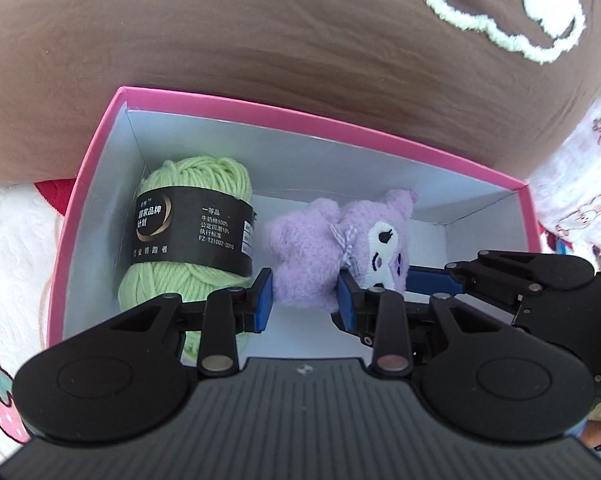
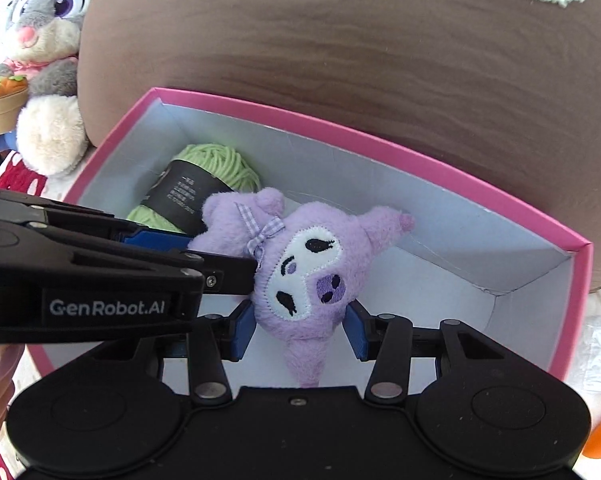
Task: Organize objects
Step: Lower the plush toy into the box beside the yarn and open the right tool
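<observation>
Background: brown cushion [image 1: 260, 40] behind my pink box [image 1: 300, 122].
Box: green yarn ball [image 1: 188, 236] lies inside at left.
Left tool [image 1: 305, 300]: narrow, pressing the purple plush toy [image 1: 304, 240] body.
Right tool [image 2: 300, 330]: wider, gripping its head, over the box.

Brown cushion [image 1: 260, 40] with fluffy white trim behind, white strawberry-print cloth [image 1: 4, 264] beneath, bright daylight
</observation>
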### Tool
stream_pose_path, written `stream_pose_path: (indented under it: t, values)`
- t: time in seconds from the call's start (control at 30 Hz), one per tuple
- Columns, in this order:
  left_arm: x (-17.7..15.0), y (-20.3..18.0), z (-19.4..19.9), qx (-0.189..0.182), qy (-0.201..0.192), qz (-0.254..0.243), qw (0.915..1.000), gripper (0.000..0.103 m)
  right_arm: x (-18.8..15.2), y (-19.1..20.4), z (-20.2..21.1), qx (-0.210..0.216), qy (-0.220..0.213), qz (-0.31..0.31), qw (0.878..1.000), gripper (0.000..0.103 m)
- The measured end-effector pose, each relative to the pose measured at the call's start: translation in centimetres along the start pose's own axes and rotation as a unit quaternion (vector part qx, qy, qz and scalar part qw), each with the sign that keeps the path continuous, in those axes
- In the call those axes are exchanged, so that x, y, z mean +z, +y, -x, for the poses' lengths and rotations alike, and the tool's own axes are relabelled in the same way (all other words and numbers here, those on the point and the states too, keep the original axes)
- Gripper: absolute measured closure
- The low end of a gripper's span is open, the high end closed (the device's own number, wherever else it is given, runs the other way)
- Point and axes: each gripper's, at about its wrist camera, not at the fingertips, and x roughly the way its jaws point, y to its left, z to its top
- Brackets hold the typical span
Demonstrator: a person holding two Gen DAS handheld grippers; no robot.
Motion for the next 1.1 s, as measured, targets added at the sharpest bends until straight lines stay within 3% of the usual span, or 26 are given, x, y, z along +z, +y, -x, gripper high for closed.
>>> stream_pose_path:
  t: [0.17,0.53,0.77,1.0,1.1]
  values:
    - [-0.1,-0.9,-0.4,0.016,-0.006,-0.025,0.9995,0.07,-0.1,-0.3,-0.5,-0.005,-0.001,-0.005,1.0,0.051]
    - [-0.1,-0.4,-1.5,0.018,-0.003,-0.014,0.9997,0.07,0.1,-1.2,-1.2,0.007,0.014,-0.022,1.0,0.052]
    - [-0.4,0.2,-1.5,0.008,-0.005,0.002,1.0,0.071,0.2,-1.4,-2.0,-0.008,0.032,-0.022,0.999,0.052]
    - [0.7,-1.3,-1.3,0.019,-0.017,-0.028,0.9993,0.089,0.3,-1.1,-2.2,-0.029,0.036,-0.015,0.999,0.052]
    - [1.0,-1.0,-1.3,0.018,-0.013,-0.027,0.9994,0.089,0.4,-0.9,-2.1,-0.026,0.028,-0.009,0.999,0.052]
